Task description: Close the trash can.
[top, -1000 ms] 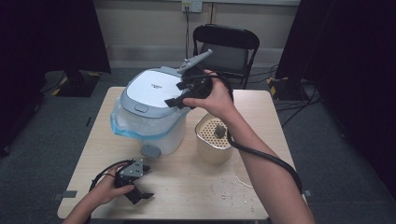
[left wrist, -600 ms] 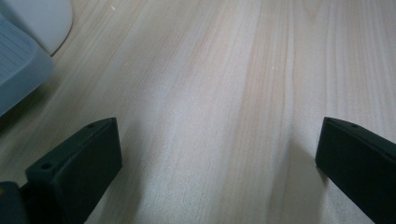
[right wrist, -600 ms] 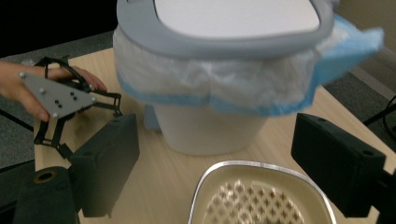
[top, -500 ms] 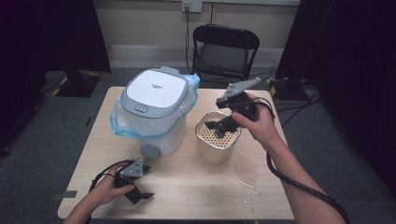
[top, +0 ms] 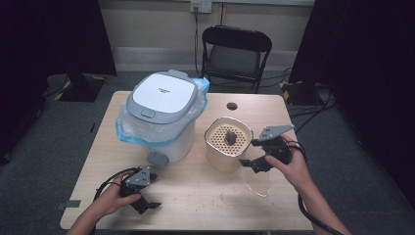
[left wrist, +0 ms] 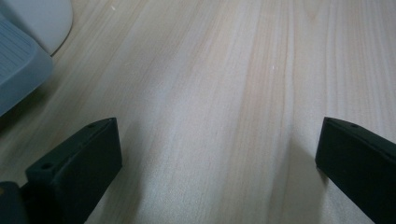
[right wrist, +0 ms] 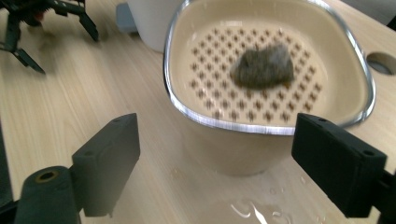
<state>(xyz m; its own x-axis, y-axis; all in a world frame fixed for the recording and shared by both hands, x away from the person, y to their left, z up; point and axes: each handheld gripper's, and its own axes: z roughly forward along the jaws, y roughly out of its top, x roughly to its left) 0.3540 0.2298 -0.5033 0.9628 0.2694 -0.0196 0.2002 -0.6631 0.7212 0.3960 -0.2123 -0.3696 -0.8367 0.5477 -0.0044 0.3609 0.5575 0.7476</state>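
A beige container (top: 220,159) with a metal rim and a perforated insert stands right of the table's middle, and a dark clump (top: 230,136) lies on the insert. My right gripper (top: 249,155) is low at the container's right side, open, jaws pointing at it and apart from it. In the right gripper view the container's wall (right wrist: 233,149) stands just ahead of the open right gripper (right wrist: 215,154), with the clump (right wrist: 264,65) inside. My left gripper (top: 155,191) rests open near the front left edge. In its own view the left gripper (left wrist: 217,140) has bare wood between the jaws.
A white pedal bin (top: 164,112) with a grey lid and blue liner stands left of the container; its pedal (left wrist: 18,60) is close to the left gripper. A water puddle (top: 259,186) lies on the table by the right hand. A black chair (top: 235,54) stands behind the table, which has a cable hole (top: 232,105).
My right gripper has swung from the bin's lid rightward and down to the container's right side. The left gripper has stayed put.
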